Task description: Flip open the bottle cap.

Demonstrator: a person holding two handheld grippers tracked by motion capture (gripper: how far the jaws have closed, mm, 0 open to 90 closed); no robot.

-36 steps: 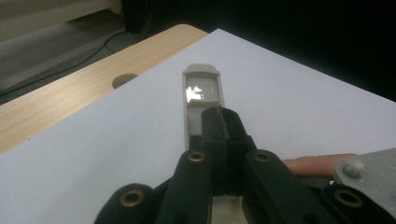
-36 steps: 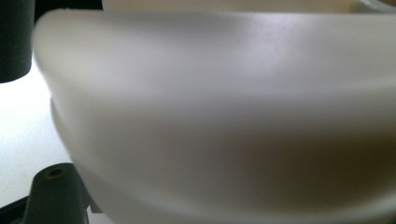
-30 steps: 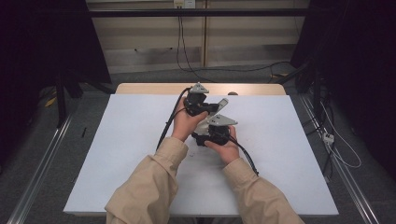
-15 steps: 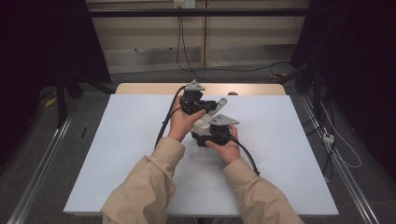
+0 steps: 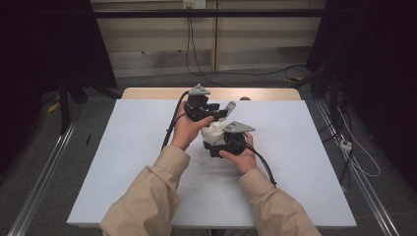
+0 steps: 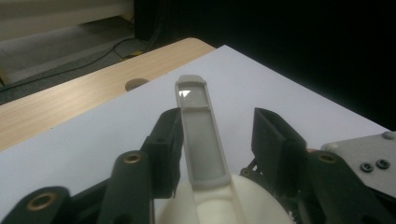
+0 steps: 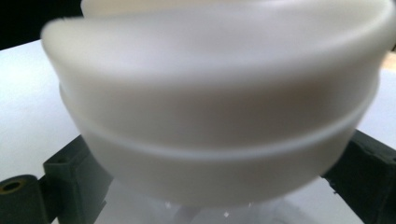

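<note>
Dark curtains flank a lit workspace w/ a white table point(image 5: 123, 162) in the middle, its far edge showing a strip of bare wood, cables trailing over the grey floor beyond. High view: a person in tan sleeves reaches in from the bottom, both hands meeting near the table's centre. Left gripper point(image 5: 216, 114) is held up and slightly farther back, its black cable looping down by the wrist; right gripper point(image 5: 215, 141) sits lower and nearer, grey plate on top. Between them is a white rounded object point(image 5: 214, 132), w/ a grey handle point(image 5: 229, 108) sticking up and to the right.

Left gripper view: left gripper point(image 6: 217, 135) jaws stand apart, one either side of the grey handle point(image 6: 198, 135), which runs straight up the middle. Handle rests against the left-hand jaw; a clear gap separates it from the right-hand jaw, so the grasp is released, not clenched. Handle is a shallow channel w/ a glossy patch near its tip, rising from the white rounded object point(image 6: 210, 205) at bottom. Behind: white table point(image 6: 289, 102), wood strip w/ a round hole point(image 6: 136, 84), and the right gripper's grey plate at far right.

Right gripper view: white rounded object point(image 7: 219, 98), blurred and very close, has a ridge running round its body. Right gripper point(image 7: 224, 172) jaws press in at both lower sides, clamped on it, w/ the white table point(image 7: 28, 93) behind.
</note>
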